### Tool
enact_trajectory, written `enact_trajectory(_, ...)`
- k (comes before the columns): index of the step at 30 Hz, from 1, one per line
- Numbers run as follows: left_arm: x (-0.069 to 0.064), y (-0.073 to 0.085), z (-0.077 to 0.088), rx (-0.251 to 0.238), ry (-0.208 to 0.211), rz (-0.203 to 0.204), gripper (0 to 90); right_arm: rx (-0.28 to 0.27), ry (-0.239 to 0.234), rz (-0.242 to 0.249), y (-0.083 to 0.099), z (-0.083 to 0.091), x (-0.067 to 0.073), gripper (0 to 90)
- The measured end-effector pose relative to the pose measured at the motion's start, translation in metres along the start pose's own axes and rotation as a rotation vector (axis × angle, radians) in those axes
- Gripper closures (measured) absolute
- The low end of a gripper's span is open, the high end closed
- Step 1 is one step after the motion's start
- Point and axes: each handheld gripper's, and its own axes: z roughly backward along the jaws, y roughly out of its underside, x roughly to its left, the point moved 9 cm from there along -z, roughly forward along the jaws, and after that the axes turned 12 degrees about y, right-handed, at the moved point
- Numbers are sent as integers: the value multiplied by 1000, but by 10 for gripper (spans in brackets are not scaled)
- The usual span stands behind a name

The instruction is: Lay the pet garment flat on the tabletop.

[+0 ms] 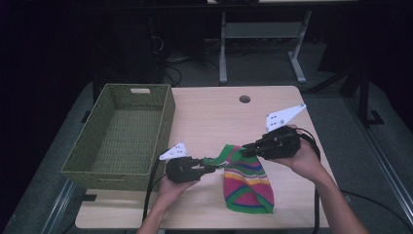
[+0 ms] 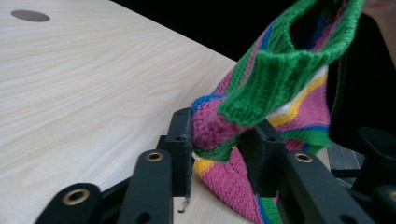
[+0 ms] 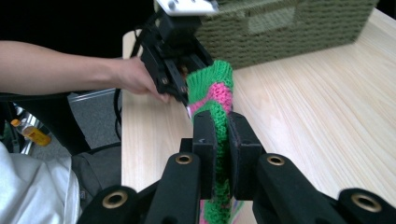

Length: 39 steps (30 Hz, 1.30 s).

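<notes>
Partly jaw-hidden: striped sock (image 2: 261, 112) cuff.

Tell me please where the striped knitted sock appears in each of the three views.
High view: the striped sock lies bottom centre, cuff lifted between both grippers.
Left gripper view: centre right, between the black fingers.
Right gripper view: bottom centre, pinched between the fingers.
Shared landmark: the wooden table.

Dim room, pale wooden table (image 1: 209, 117) sitting on grey floor (image 1: 311, 102).
A grey-legged desk frame (image 1: 263, 34) is standing beyond the table's far edge, cables (image 1: 170, 68) lying beside it.
</notes>
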Motion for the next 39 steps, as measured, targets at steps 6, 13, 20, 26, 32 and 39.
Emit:
enact_trajectory(6,-3,-6,7,-10,-7,-9,765,37,35,-29,19,1,-10,828)
enact_trajectory(13,-9,-23,3,17,-4,-44,808,78,70,-36,35,0,-15,827)
enact_trajectory(20,-11,-39,-4,65,-13,-73,811,83,83,-43,44,2,-14,827)
enact_trajectory(26,-5,-45,-9,119,-38,-69,811,69,105,-86,51,3,-22,826)
enact_trajectory(32,7,-53,-15,144,-65,-49,808,60,134,-138,57,3,-34,825)
enact_trajectory(39,22,-59,-24,162,-97,-32,809,66,148,-167,62,0,-44,823)
